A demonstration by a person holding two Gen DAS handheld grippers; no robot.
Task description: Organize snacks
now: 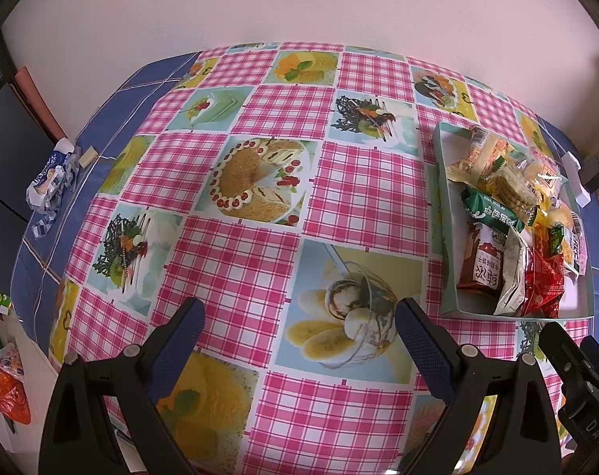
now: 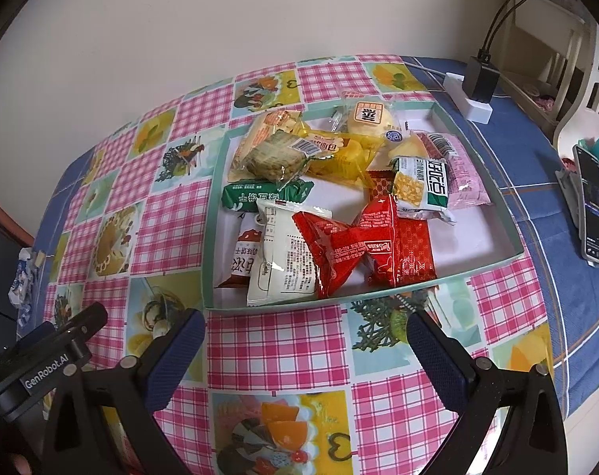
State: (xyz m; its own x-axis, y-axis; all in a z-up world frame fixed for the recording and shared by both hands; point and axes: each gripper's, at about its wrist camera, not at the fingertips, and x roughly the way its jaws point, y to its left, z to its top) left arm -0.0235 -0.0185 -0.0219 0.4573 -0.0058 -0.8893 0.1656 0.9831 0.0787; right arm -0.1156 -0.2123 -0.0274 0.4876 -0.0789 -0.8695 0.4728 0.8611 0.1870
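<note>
A shallow pale green box (image 2: 210, 213) holds several wrapped snacks: red packets (image 2: 351, 245), a white packet (image 2: 283, 257), a green bar (image 2: 260, 194), yellow packets (image 2: 339, 154) and a pink one (image 2: 463, 174). The box also shows at the right of the left wrist view (image 1: 442, 198). My right gripper (image 2: 305, 336) is open and empty, just in front of the box's near wall. My left gripper (image 1: 297, 324) is open and empty over bare tablecloth, left of the box. The right gripper's body shows at the left view's lower right.
The table has a pink checked cloth with dessert pictures (image 1: 260, 182). A crumpled blue-white wrapper (image 1: 50, 178) lies at its left edge. A white power strip with a black charger (image 2: 477, 83) and a phone on a stand (image 2: 592, 206) sit at the right. A wall stands behind.
</note>
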